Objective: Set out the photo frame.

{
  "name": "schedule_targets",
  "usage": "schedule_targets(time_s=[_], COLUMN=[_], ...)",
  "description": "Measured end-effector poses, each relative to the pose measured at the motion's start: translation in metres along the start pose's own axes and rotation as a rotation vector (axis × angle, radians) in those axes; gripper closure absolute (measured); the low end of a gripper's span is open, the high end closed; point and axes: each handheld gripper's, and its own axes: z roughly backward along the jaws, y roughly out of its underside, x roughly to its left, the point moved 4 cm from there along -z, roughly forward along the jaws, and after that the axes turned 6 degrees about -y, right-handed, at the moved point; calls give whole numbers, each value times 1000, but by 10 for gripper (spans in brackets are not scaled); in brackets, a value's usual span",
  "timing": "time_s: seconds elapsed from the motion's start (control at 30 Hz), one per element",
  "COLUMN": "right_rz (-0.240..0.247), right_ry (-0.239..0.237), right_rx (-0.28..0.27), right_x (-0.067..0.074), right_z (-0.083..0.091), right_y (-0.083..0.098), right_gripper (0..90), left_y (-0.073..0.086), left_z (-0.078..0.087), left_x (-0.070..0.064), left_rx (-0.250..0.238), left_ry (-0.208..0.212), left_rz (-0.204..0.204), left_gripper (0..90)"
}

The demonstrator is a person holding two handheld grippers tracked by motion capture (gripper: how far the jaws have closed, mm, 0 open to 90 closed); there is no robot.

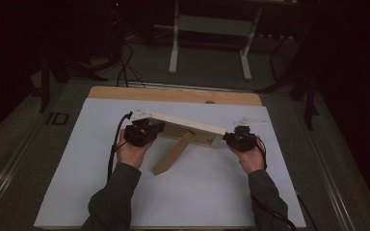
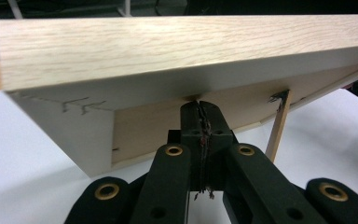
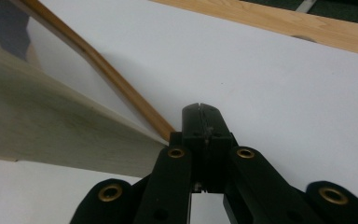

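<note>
Both your grippers are clenched with nothing between the jaws: the left gripper (image 2: 200, 112) noses under the top board of the frame (image 1: 185, 126), tips at or just short of its back panel; the right gripper (image 3: 200, 112) sits just beside the frame's right end. The frame stands mid-sheet (image 1: 197, 187), with a brace (image 1: 173, 154) angled toward you. Judged stiff, light, smooth-faced and liable to slip; joints may be weak. Grip the top board's edge near each end, not the thin brace.
</note>
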Motion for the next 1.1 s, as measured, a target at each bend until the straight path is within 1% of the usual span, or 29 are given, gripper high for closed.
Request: schedule_targets(time_s=[0.37, 0.5, 0.7, 0.9, 1.1], right_rz=[19, 27, 53, 68, 95], right_ry=[-9, -11, -19, -24, -38], right_rx=[5, 5, 14, 21, 30], right_x=[5, 9, 14, 19, 26], right_z=[2, 3, 3, 2, 1], right_y=[0, 0, 0, -1, -2], right_gripper=[899, 899, 899, 899, 899], left_y=[-5, -5, -5, -6, -6], left_z=[-4, -6, -9, -12, -14], left_x=[-6, -6, -9, -13, -16], left_rx=[1, 6, 17, 25, 27], left_ry=[4, 1, -2, 1, 5], left_rz=[-2, -5, -13, -17, -11], left_gripper=[897, 898, 897, 897, 897])
